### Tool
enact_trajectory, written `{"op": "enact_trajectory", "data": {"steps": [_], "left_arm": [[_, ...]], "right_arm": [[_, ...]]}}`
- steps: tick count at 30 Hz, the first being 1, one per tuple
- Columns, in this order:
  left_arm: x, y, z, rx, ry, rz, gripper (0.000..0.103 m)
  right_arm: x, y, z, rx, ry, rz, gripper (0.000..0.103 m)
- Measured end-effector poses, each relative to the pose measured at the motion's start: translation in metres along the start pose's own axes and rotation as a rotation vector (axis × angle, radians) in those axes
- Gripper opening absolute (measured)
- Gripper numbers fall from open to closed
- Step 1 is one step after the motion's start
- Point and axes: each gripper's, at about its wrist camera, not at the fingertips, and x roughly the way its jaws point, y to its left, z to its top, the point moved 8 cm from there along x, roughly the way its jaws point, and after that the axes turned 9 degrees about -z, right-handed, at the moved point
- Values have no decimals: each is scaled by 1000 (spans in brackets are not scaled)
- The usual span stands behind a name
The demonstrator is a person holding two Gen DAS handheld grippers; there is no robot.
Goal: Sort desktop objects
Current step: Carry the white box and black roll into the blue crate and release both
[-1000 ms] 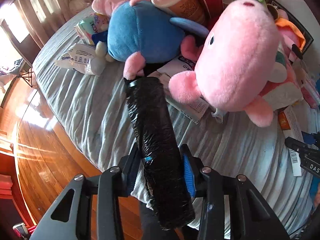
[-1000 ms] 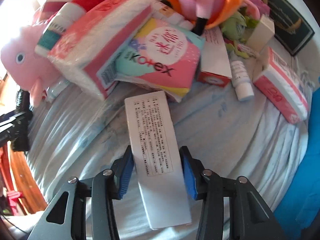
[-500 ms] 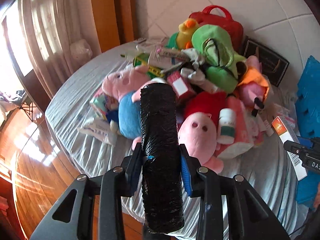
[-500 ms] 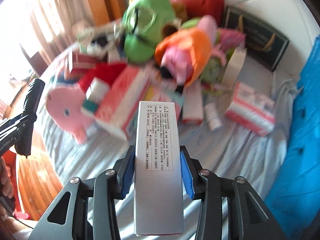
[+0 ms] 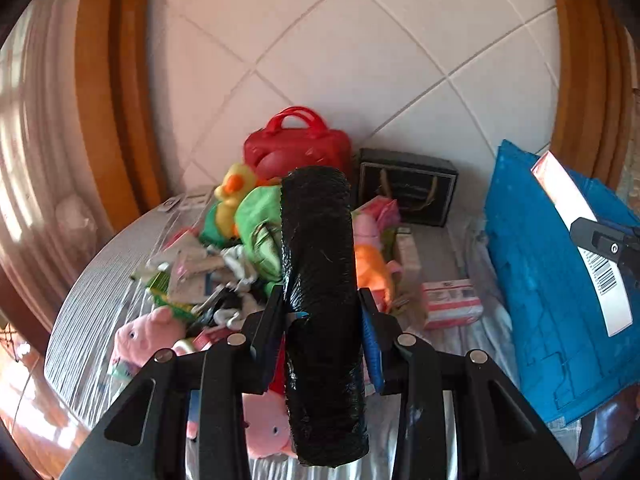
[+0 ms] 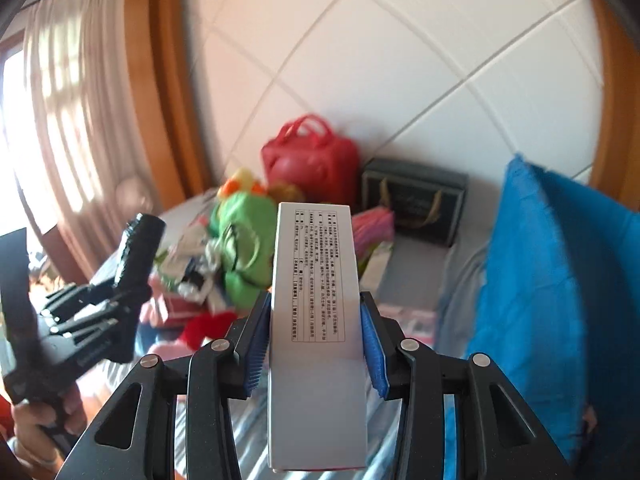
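Left fingers grip black roll, right fingers white box; both raised off table.

A: What's in my right gripper?

B: A white box with printed text, clamped between both blue pads, pointing to twelve o'clock.

A: At nine o'clock I see my left gripper holding a black roll.

B: Red bag at twelve, blue cushion at three, green plush at eleven, blurred.
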Motion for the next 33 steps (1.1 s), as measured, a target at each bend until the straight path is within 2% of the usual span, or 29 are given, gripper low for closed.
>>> {"op": "enact_trajectory", "data": {"steps": [4,8,12,14,18,21,24,25,29,33], "left_arm": [[6,-55,33,85,-32,-110,34],[12,-115,58,160,-35,-219,34],[17,-179,80,213,-20,-325,34],[19,-219,92,244,-1,-390,34],[25,-296,110,276,68,-497,34],[37,-356,118,289,163,-567,34],[59,-409,110,336,266,-555,34],[74,-427,99,351,334,-541,34],[122,-457,48,374,563,-490,34],[153,-467,-1,408,723,-446,34]], "right_arm": [[-44,-45,26,70,-92,-135,41],[-84,-103,41,145,-137,-261,41],[-116,-157,45,180,-142,-361,41],[-125,-187,45,189,-116,-404,41],[-125,-248,36,177,0,-472,41],[-113,-294,20,178,128,-500,41],[-96,-334,-7,190,260,-505,41],[-89,-344,-18,193,306,-503,41],[-56,-372,-60,216,485,-454,41],[-30,-386,-102,221,642,-409,40]]}}
